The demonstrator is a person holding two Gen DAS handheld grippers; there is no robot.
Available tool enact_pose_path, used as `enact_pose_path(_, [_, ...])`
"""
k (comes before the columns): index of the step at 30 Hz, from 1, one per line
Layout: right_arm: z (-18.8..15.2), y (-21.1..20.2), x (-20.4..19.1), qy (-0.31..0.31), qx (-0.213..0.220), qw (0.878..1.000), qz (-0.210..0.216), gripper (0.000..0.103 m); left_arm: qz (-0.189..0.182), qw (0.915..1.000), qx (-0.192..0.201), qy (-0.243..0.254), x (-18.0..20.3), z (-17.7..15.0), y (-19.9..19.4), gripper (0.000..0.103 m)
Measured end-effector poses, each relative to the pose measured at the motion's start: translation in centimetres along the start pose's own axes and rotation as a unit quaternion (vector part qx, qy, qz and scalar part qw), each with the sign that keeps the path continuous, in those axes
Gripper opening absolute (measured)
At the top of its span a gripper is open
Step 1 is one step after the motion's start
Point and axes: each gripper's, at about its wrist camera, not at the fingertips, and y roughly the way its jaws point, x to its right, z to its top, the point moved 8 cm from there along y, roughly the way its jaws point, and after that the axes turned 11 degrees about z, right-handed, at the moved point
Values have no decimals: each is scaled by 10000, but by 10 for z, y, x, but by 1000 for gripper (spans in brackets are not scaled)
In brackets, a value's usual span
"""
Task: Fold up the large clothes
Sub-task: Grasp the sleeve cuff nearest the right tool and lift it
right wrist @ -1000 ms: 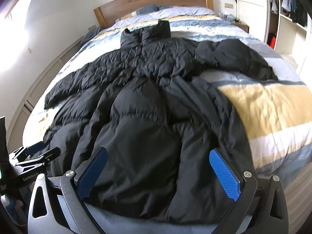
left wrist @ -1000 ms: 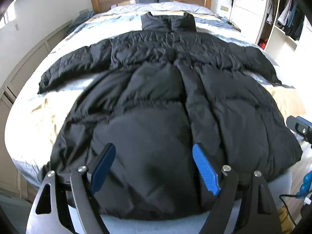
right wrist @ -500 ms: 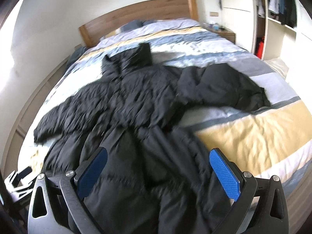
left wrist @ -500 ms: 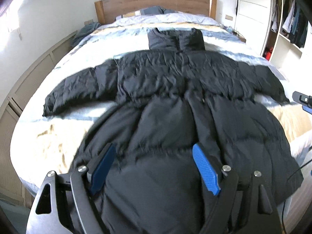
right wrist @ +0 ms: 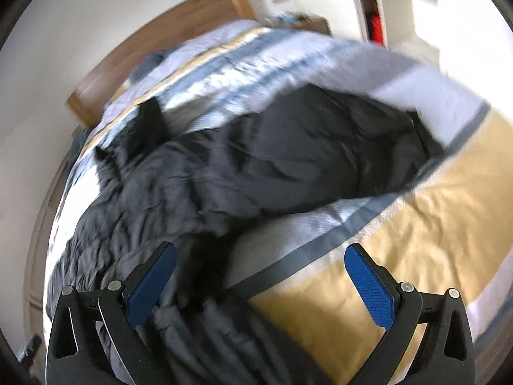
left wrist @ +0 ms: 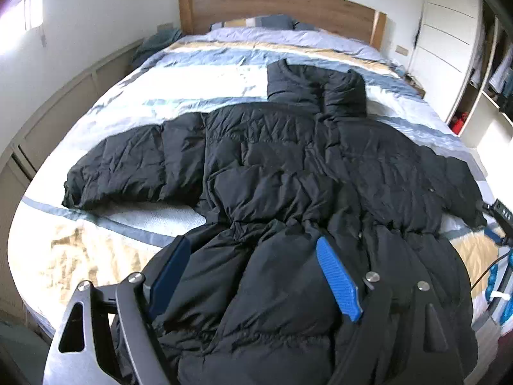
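Observation:
A large black puffer coat (left wrist: 288, 173) lies spread flat on the bed, collar toward the headboard, both sleeves stretched out sideways. My left gripper (left wrist: 256, 276) is open and empty, hovering over the coat's lower body. My right gripper (right wrist: 259, 276) is open and empty, above the bed to the right of the coat (right wrist: 224, 166), facing its right sleeve (right wrist: 336, 147); this view is motion-blurred. The right gripper's body peeks in at the right edge of the left wrist view (left wrist: 500, 218).
The bed has a striped blue, white and yellow duvet (left wrist: 179, 93) and a wooden headboard (left wrist: 275, 3). A low panelled wall (left wrist: 64, 109) runs along the left. White drawers and an open wardrobe (left wrist: 455, 48) stand at the right.
Both grippers moved forward over the coat toward the headboard. The right gripper swung right and tilted, now facing the right sleeve and yellow stripe. Both stayed open.

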Motion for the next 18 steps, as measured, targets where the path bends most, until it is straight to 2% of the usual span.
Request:
enact_pose_path(5, [8,28,65,847,62,9963,148,103,186,9995,-240,41,8,2,27,81])
enact_pose_path(9, [13,44,113,1502,208,9875,433,103,324,9984,-458,44,12,-2,45,81])
enact_pose_path(12, [20,50,135,1922,420,9770,822,103,387,9975,-590,79,16,-6,55,81])
enact_pose_path(18, [49,50,162,2359,972,9573,1357,103,502,9966,-628,201,26,-7,59,81])
